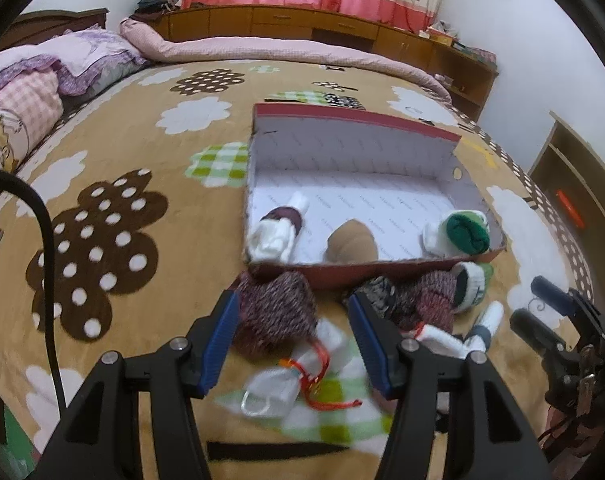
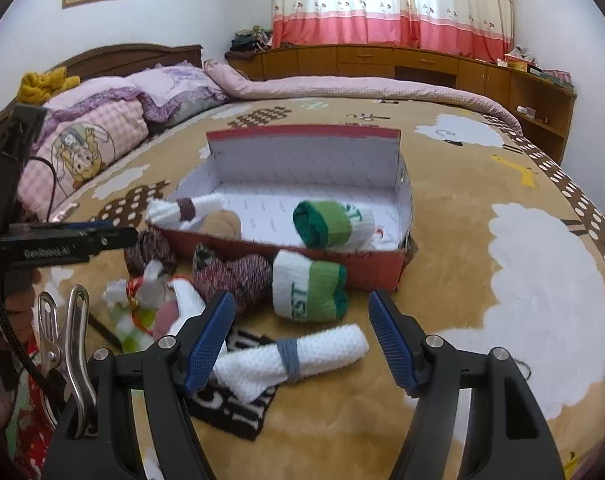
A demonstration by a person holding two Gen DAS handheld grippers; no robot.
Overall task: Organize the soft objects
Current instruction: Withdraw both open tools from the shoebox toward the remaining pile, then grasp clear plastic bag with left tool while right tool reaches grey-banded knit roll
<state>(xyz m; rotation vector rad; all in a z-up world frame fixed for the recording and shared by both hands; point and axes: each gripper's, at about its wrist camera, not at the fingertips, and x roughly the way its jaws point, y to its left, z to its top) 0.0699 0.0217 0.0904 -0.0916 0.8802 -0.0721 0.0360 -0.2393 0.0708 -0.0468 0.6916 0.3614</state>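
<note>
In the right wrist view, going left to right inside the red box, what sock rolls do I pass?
White roll with maroon band → tan roll → green-and-white roll.

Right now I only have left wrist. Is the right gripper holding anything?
Observer: No. The right gripper is open with nothing between its pads. A white roll with a grey band lies on the bed below the gap, closer to its left finger.
Operator: Anything under that roll?
Observer: Yes, a black cloth with white lettering sits under its near end.
</note>
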